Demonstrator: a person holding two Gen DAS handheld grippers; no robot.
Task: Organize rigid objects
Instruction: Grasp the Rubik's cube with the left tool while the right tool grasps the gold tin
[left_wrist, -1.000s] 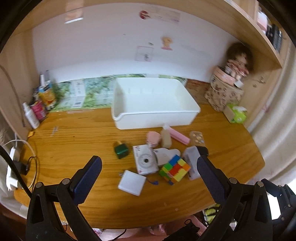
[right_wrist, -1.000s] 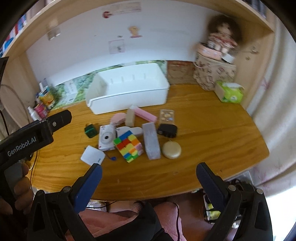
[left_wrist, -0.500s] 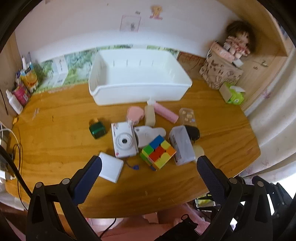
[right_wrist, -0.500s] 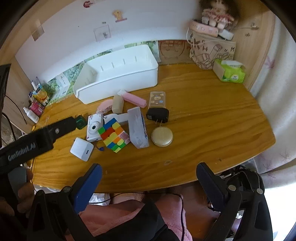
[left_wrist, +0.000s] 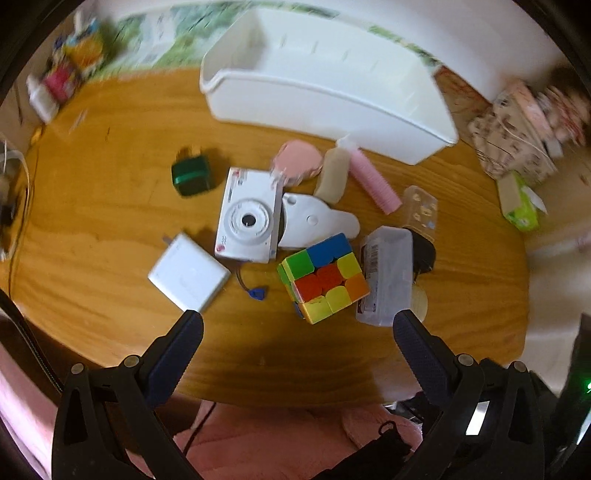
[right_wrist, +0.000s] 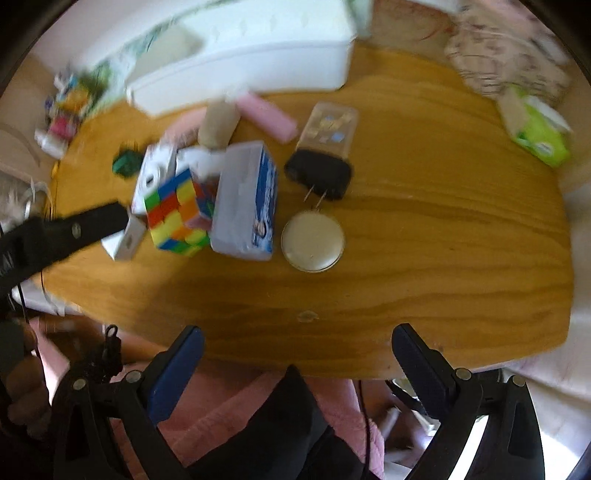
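Note:
A white bin (left_wrist: 332, 85) stands empty at the back of the wooden desk (left_wrist: 110, 221). In front of it lies a cluster: white camera (left_wrist: 249, 214), colour cube (left_wrist: 323, 277), clear box (left_wrist: 386, 273), white charger (left_wrist: 188, 273), green block (left_wrist: 190, 175), pink tube (left_wrist: 375, 181), black plug (right_wrist: 319, 171), round compact (right_wrist: 313, 240). My left gripper (left_wrist: 297, 328) is open and empty, above the desk's front edge, just short of the cube. My right gripper (right_wrist: 295, 345) is open and empty, over the front edge below the compact.
Bottles and packets (left_wrist: 62, 74) stand at the back left. A patterned box (left_wrist: 517, 125) and a green tissue pack (right_wrist: 537, 129) sit at the right. Cables (left_wrist: 11, 192) hang at the far left. The left gripper's arm (right_wrist: 62, 232) crosses the right wrist view.
Both grippers have moved forward and tilted down toward the cluster, which now looks larger and closer. Nothing on the desk has moved. Both stay open.

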